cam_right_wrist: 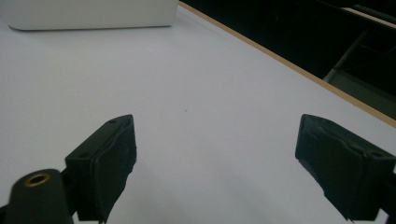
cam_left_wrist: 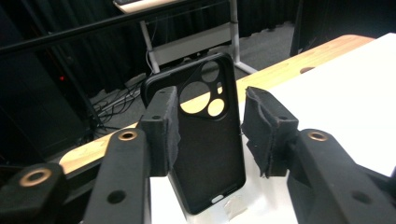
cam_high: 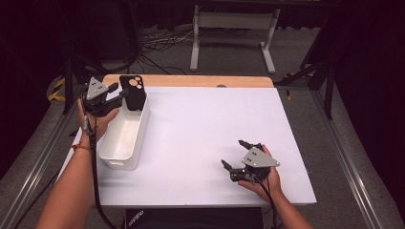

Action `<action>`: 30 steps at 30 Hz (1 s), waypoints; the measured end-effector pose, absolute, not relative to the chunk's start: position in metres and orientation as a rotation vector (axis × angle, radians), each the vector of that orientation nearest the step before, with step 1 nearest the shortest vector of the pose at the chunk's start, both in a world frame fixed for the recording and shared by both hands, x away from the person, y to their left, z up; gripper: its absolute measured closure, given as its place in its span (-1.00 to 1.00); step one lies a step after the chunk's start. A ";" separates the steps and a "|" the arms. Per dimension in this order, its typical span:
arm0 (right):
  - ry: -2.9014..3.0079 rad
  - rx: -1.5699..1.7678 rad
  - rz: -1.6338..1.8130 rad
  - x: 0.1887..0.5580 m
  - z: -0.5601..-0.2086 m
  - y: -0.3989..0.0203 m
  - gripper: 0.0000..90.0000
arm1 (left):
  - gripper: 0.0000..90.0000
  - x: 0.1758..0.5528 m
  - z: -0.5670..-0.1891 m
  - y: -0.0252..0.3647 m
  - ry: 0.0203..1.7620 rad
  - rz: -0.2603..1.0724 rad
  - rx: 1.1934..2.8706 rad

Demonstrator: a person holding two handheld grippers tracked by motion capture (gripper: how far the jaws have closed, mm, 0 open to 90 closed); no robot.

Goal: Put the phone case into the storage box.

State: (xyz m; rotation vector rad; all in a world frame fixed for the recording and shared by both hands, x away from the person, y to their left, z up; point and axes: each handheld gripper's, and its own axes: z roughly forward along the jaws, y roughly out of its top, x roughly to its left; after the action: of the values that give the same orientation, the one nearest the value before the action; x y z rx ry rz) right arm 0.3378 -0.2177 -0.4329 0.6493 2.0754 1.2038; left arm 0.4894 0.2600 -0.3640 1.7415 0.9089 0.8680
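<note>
Phone case [cam_left_wrist: 205, 140] upright btwn released left gripper [cam_left_wrist: 210, 126] pads, gap visible up close; right gripper [cam_high: 242, 155] wide apart, nothing held.

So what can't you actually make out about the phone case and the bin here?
- Phone case: left gripper view, its left edge sits behind the left gripper pad; contact there is unclear.
- Phone case bottom: high view, hidden inside the white bin.
- Bin: right gripper view, cut off by the top edge.

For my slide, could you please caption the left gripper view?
Left gripper, jaws apart, around an upright black phone case at the white bin.
</note>
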 end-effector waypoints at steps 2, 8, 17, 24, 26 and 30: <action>2.077 0.646 1.200 0.338 -0.433 -0.218 -0.70 | 0.15 0.488 -0.364 0.260 0.904 0.872 1.739; 2.072 0.646 1.201 0.337 -0.432 -0.218 -0.70 | -0.04 0.483 -0.363 0.260 0.895 0.874 1.719; 2.071 0.649 1.203 0.337 -0.431 -0.218 -0.70 | -0.30 0.479 -0.364 0.255 0.884 0.869 1.728; 2.075 0.647 1.205 0.337 -0.431 -0.217 -0.70 | -0.48 0.478 -0.365 0.251 0.877 0.844 1.730; 2.076 0.644 1.206 0.336 -0.431 -0.217 -0.70 | -0.55 0.477 -0.365 0.250 0.875 0.834 1.732; 2.076 0.647 1.206 0.336 -0.431 -0.217 -0.70 | -0.69 0.475 -0.364 0.248 0.877 0.823 1.741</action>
State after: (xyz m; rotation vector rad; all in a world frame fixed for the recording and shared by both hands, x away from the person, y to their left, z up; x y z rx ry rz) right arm 0.3363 -0.2172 -0.4307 0.6467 2.0762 1.2059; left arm 0.4750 0.2484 -0.3640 1.7406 0.8775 0.8230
